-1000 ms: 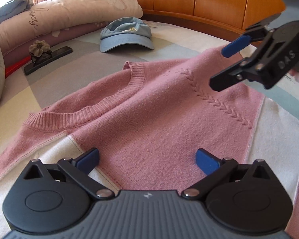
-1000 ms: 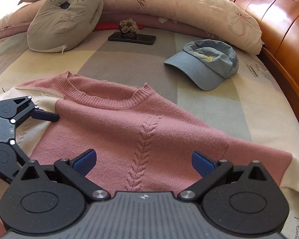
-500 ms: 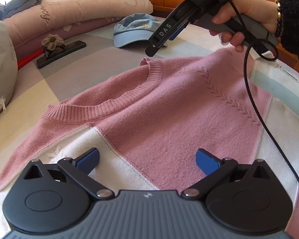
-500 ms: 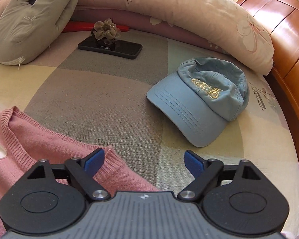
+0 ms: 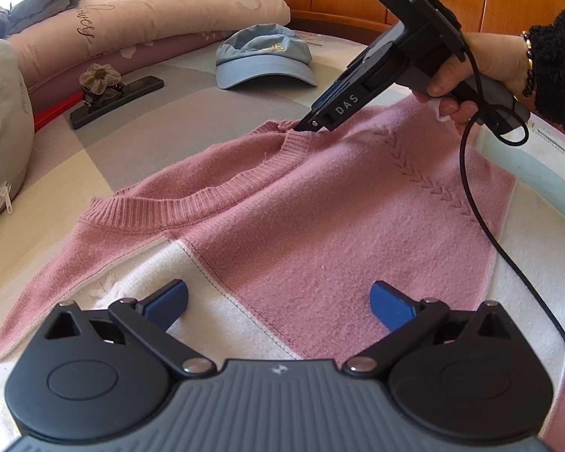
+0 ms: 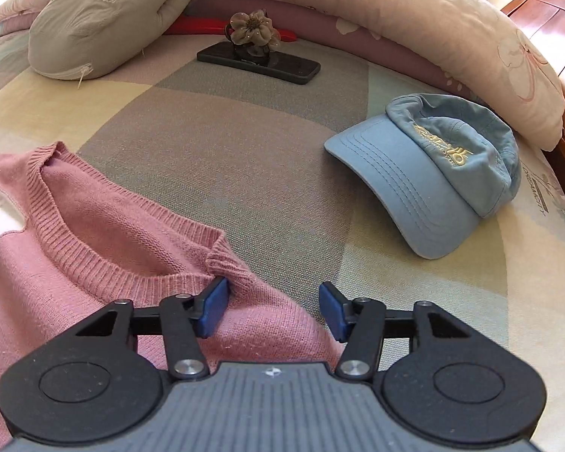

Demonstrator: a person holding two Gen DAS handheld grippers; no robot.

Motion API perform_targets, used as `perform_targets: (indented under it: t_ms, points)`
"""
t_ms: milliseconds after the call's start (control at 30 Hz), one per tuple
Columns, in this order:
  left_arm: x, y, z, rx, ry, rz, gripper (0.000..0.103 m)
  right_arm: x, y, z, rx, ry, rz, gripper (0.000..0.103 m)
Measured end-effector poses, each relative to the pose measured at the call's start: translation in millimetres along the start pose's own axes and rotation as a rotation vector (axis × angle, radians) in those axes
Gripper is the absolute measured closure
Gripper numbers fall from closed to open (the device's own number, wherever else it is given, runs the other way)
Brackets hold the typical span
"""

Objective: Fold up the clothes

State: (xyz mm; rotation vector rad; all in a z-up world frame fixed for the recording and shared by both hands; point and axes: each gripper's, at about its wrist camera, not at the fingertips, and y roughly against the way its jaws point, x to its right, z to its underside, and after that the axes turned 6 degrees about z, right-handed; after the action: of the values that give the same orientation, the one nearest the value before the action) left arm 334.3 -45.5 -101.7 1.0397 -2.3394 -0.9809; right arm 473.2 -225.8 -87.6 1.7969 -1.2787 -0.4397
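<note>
Downward-tilted right tongs closing around pink sweater shoulder by the collar, left tongs spread wide.

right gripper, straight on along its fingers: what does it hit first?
Likely the pink sweater: the right gripper, jaws closing, has its shoulder edge by the collar between them, pads not yet pressing. Past that, only the bedspread.

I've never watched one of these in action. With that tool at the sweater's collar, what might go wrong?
The right tool is closing beside the pink sweater's collar; it may catch only a thin edge and slip. Its trailing cable lies across the sweater and could drag it. The blue cap sits near where fabric might swing.
</note>
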Motion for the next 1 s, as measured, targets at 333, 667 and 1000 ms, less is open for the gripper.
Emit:
perform_targets:
  t_ms: [333, 667, 1000]
  points:
    - [-3.5, 4.5, -0.1, 0.015, 0.009, 0.012, 0.001, -7.8, 6.8, -11.7, 0.056, 0.038, 0.047, 0.089]
    - [-7.0, 8.9, -0.7, 0.026, 0.025, 0.023, 0.001, -3.4, -6.8, -26.9, 0.037, -0.049, 0.06, 0.082]
    - [-9.6, 13.1, -2.2, 0.038, 0.033, 0.018, 0.001, 15.4, 40.7, 9.0, -0.074, -0.222, 0.012, 0.076]
